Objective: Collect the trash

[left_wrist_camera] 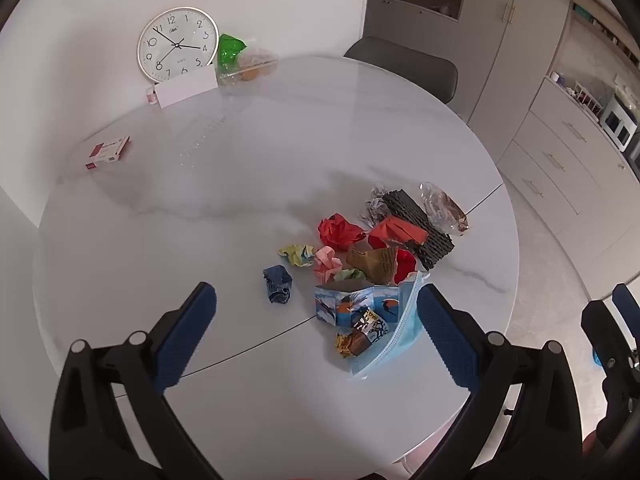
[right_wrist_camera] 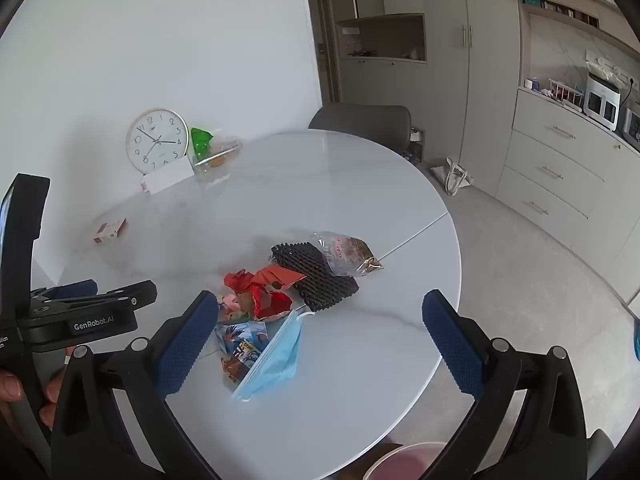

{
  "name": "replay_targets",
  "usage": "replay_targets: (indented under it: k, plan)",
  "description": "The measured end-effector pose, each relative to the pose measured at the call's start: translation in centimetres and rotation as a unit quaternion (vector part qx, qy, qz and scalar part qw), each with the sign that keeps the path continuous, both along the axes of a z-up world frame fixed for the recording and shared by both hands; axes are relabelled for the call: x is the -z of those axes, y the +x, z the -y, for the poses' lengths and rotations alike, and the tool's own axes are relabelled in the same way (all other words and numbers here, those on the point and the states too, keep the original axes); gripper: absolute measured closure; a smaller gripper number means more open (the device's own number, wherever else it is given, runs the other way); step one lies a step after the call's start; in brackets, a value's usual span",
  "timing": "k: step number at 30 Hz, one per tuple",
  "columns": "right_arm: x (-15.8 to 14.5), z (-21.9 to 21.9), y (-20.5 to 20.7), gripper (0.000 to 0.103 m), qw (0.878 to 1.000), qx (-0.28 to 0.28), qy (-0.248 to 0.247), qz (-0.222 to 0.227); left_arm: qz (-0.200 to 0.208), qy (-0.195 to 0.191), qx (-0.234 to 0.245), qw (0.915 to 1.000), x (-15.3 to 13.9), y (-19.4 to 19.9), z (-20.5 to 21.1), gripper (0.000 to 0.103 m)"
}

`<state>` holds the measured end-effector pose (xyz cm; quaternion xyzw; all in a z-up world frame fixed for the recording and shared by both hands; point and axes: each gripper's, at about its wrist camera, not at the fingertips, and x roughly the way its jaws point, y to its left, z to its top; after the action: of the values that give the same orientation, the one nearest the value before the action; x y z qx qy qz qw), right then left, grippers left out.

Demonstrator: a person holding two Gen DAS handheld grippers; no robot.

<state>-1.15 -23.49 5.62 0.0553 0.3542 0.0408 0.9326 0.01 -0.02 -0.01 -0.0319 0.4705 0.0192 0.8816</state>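
Observation:
A heap of trash lies on the round white table (left_wrist_camera: 240,184): crumpled red paper (left_wrist_camera: 341,231), a dark blue wad (left_wrist_camera: 278,283), a printed carton (left_wrist_camera: 352,306), a blue face mask (left_wrist_camera: 400,332), black foam mesh (left_wrist_camera: 420,226) and a clear wrapper (left_wrist_camera: 444,208). My left gripper (left_wrist_camera: 316,332) hovers open above the heap's near side, nothing between its fingers. In the right wrist view the face mask (right_wrist_camera: 276,354), the mesh (right_wrist_camera: 316,276) and the wrapper (right_wrist_camera: 346,258) lie ahead of my open right gripper (right_wrist_camera: 320,338), which holds nothing. The left gripper's body shows at that view's left edge.
A wall clock (left_wrist_camera: 178,44) leans at the table's far side, with a white card (left_wrist_camera: 186,88), a green bag (left_wrist_camera: 230,50) and a small red-and-white box (left_wrist_camera: 108,152). A grey chair (left_wrist_camera: 404,66) stands behind. A pink-lined bin (right_wrist_camera: 404,460) sits below the near edge. Cabinets line the right.

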Motion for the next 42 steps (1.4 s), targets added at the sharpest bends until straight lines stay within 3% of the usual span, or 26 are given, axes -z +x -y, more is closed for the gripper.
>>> replay_targets:
  k: [12, 42]
  plan:
    - [-0.3, -0.4, -0.5, 0.002, 1.0, -0.002, -0.004, -0.009, -0.006, -0.004, -0.001, 1.0, -1.0, -0.2, -0.4, 0.007]
    - [0.5, -0.9, -0.2, 0.002, 1.0, -0.005, -0.005, -0.016, -0.006, 0.0, 0.004, 1.0, 0.0, -0.2, 0.1, 0.007]
